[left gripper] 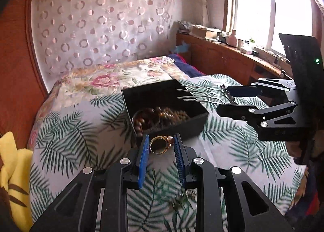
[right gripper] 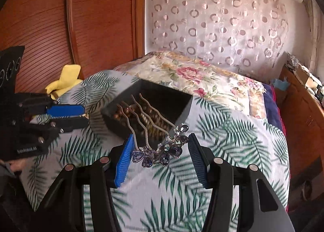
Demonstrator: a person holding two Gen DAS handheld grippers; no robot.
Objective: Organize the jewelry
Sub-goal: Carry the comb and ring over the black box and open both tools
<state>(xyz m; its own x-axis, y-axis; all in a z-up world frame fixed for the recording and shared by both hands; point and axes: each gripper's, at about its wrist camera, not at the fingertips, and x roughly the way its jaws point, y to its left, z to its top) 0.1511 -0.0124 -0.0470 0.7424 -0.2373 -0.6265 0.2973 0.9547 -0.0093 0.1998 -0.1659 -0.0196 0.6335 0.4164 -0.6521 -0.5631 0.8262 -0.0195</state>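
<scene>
A black box (left gripper: 194, 119) sits on the leaf-print bedspread and holds brown bead bracelets (left gripper: 162, 115); it also shows in the right wrist view (right gripper: 183, 108). My left gripper (left gripper: 161, 144) is shut on a gold ring (left gripper: 160, 144) with a small stone, held just in front of the box. My right gripper (right gripper: 161, 148) is shut on a jewelled hair comb (right gripper: 162, 149) with purple stone flowers; its metal prongs (left gripper: 194, 95) reach over the box. The right gripper also shows in the left wrist view (left gripper: 239, 100).
A small metal piece of jewelry (left gripper: 183, 197) lies on the bedspread below my left gripper. A yellow plush toy (left gripper: 12, 169) lies at the bed's left edge. A wooden wardrobe (right gripper: 81, 19) stands left, a cluttered wooden ledge (left gripper: 232, 49) under the window right.
</scene>
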